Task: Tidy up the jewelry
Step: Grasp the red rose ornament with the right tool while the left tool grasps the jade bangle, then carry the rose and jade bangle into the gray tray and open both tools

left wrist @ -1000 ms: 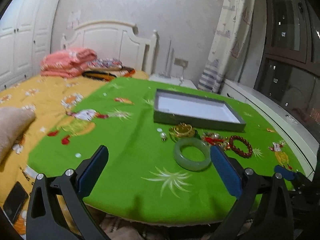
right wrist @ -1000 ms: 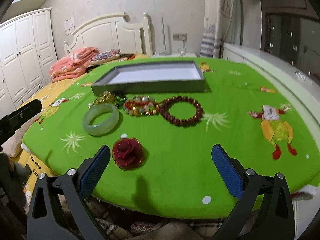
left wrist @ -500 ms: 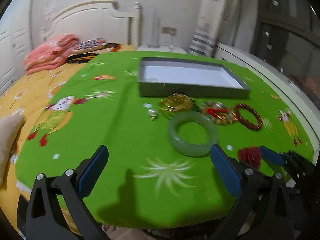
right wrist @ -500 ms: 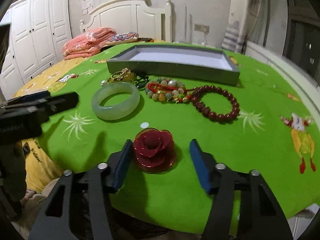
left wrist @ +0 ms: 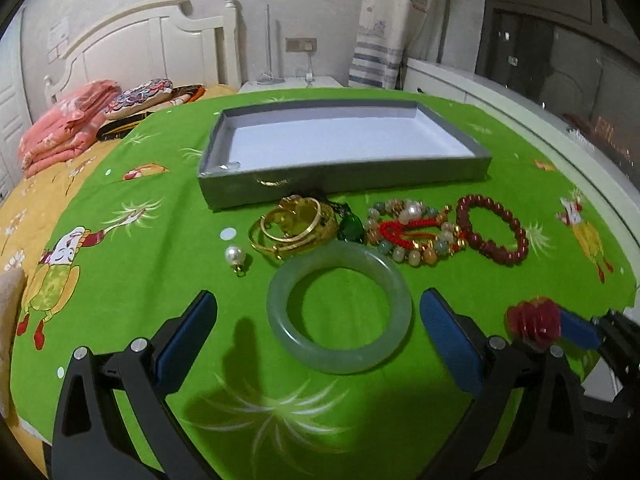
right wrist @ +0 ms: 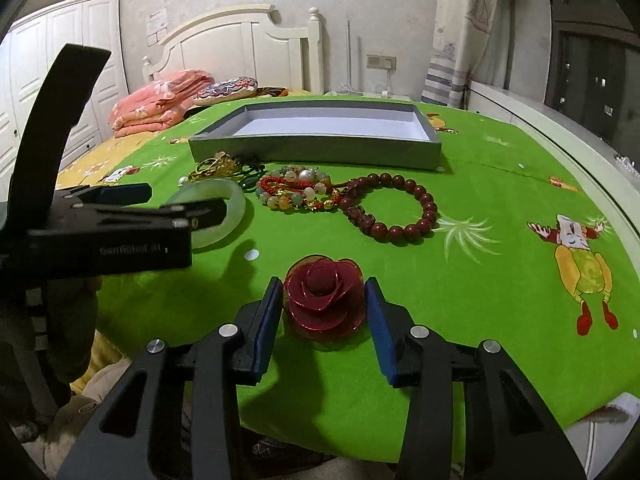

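A pale green jade bangle [left wrist: 339, 309] lies on the green cloth between the open fingers of my left gripper [left wrist: 318, 320], which do not touch it. My right gripper [right wrist: 323, 306] has closed on a red rose ornament [right wrist: 325, 302], its blue pads against both sides; the rose also shows in the left wrist view [left wrist: 534, 320]. Behind lie gold bangles [left wrist: 294, 226], a multicoloured bead bracelet [left wrist: 412, 232], a dark red bead bracelet [left wrist: 496, 230] and a pearl pendant [left wrist: 236, 257]. An empty grey tray [left wrist: 344, 182] stands further back.
The green cloth [left wrist: 140, 280] covers a round table top. A bed with pink folded bedding [left wrist: 68, 124] is at the left. A white ledge [left wrist: 520, 100] runs along the right. The left gripper's body [right wrist: 108, 228] fills the left of the right wrist view.
My right gripper has moved up to the rose and closed its fingers onto it. My left gripper has moved forward so that the jade bangle now lies between its open fingers.
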A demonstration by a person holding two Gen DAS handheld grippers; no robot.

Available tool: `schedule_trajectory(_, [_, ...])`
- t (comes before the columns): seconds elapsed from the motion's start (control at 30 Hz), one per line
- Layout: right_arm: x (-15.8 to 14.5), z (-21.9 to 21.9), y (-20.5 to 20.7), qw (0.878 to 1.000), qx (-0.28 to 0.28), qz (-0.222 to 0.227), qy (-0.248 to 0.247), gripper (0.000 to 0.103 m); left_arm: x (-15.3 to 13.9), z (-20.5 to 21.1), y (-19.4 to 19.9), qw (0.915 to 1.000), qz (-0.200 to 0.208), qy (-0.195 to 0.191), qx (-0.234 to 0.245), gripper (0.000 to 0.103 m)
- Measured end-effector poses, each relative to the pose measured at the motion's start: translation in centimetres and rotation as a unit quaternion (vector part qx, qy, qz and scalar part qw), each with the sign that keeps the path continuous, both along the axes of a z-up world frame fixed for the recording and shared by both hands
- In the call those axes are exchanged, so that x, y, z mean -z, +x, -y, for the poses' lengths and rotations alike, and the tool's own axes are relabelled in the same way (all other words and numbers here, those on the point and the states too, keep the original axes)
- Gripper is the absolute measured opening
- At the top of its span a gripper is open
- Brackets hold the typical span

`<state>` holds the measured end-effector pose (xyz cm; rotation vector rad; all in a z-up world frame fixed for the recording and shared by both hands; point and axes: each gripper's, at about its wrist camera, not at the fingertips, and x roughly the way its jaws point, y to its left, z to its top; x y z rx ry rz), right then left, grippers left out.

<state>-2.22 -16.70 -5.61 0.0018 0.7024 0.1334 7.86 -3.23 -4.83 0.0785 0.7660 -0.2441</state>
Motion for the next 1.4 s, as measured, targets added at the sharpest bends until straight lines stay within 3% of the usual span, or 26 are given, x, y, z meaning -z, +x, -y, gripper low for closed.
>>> schedule_trajectory(0.13, [-0.2,0.1,-0.1,1.0,0.0,0.004,0.0,0.042,-0.3,-1.4,0.4,0.9998,0.0,-0.011,-0.019,0.097])
schedule_trajectory(0.33, [-0.3,-0.2,-0.1,1.0,-0.002,0.007,-0.001,0.042,0.3,-3.1,1.0,0.9988,-0.016,-0.004,-0.046,0.086])
schedule_trajectory(0.4, [-0.3,-0.2,-0.1,1.0,-0.003,0.008,-0.002,0.042,0.8,-2.8,1.7,0.9986,-0.031,0.005,-0.043,0.072])
schedule_trajectory(0.53, [-0.4,-0.2,-0.2,1.0,-0.002,0.011,-0.007,0.042,1.1,-2.2,2.5,0.9983,-0.036,0.024,-0.038,0.056])
schedule_trajectory(0.67, [-0.4,-0.1,-0.2,1.0,0.001,0.011,-0.005,0.042,0.9,-1.4,2.0,0.9988,-0.032,0.037,-0.003,0.017])
schedule_trajectory(0.73, [-0.3,-0.1,-0.2,1.0,0.0,0.01,-0.004,0.042,1.0,-1.0,1.5,0.9981,-0.024,0.055,0.008,0.016])
schedule_trajectory(0.87, [-0.4,-0.3,-0.3,1.0,-0.005,0.014,-0.005,0.042,1.1,-1.2,0.4,0.998,-0.014,0.054,0.028,0.016])
schedule_trajectory(1.1, [-0.3,-0.3,-0.4,1.0,-0.007,0.012,-0.004,0.042,0.6,-3.3,-2.2,0.9994,0.003,-0.002,0.035,0.014])
schedule_trajectory(1.4, [-0.5,-1.1,-0.2,1.0,-0.017,0.018,-0.01,0.042,-0.5,-4.2,-3.2,0.9992,0.022,-0.023,0.022,0.014])
